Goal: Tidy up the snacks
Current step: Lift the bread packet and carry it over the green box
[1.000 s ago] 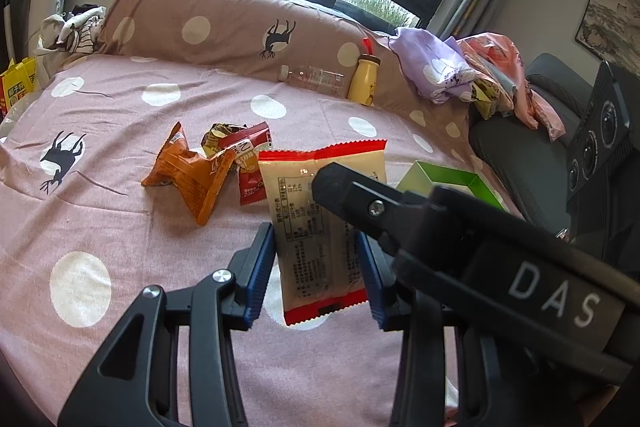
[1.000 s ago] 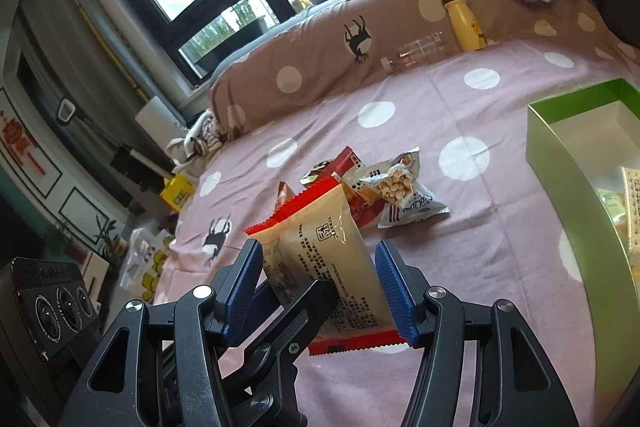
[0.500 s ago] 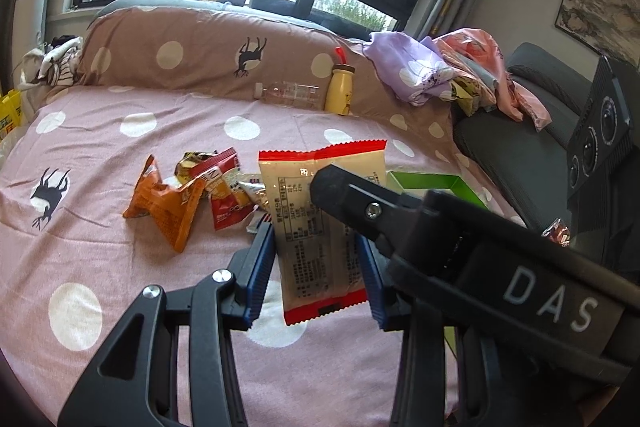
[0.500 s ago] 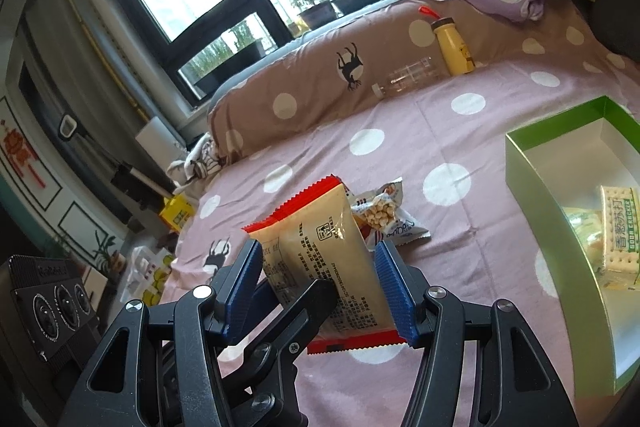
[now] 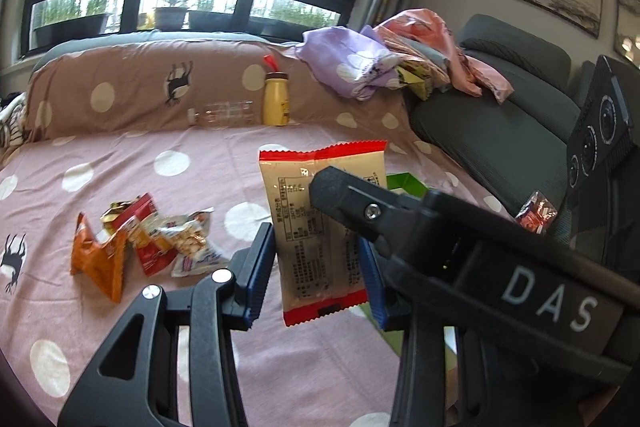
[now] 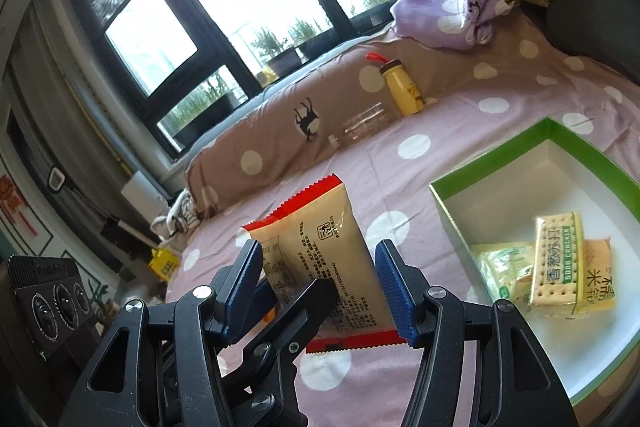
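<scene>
A beige snack packet with red ends (image 5: pixel 316 227) is held upright above the bed; it also shows in the right wrist view (image 6: pixel 324 259). My left gripper (image 5: pixel 318 277) and my right gripper (image 6: pixel 320 287) both close on its sides, one crossing in front of the other. A green box with white inside (image 6: pixel 496 167) lies to the right, holding cracker packets (image 6: pixel 560 263). Its green corner (image 5: pixel 404 183) peeks out behind the packet. Loose snacks (image 5: pixel 140 243) lie on the bed at left.
A pink polka-dot bedspread (image 5: pixel 200 163) covers the bed. A yellow bottle (image 5: pixel 276 99) and a clear bottle (image 5: pixel 222 113) rest against the brown pillow. Piled clothes (image 5: pixel 384 63) and a grey sofa (image 5: pixel 500 131) are at right. A small red wrapper (image 5: pixel 536 213) lies near the sofa.
Both grippers have carried the packet up and to the right, away from the snack pile; the green box and its crackers have come more into the right wrist view.
</scene>
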Demonstrator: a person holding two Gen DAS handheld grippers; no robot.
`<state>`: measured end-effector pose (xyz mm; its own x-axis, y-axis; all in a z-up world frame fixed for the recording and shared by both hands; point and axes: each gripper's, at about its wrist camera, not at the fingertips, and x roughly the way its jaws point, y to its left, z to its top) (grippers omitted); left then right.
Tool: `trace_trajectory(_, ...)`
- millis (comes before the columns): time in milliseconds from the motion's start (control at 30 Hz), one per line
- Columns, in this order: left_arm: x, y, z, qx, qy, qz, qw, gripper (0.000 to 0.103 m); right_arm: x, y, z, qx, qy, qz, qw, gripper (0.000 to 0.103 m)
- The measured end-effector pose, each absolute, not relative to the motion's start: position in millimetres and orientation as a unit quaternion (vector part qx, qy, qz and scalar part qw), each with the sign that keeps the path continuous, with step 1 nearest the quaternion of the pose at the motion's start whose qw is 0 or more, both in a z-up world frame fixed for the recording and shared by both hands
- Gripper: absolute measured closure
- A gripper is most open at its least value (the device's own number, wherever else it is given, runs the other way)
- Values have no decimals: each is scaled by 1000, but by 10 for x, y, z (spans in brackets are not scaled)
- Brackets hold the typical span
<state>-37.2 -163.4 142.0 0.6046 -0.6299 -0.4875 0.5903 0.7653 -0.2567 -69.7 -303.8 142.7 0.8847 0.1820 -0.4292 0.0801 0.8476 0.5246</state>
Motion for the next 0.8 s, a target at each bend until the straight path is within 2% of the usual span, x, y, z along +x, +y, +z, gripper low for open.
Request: trace_trajectory(800, -400, -2522, 1392, 15, 288, -415, 863, 62, -972, -3820, 1284, 348, 216, -52, 911, 41)
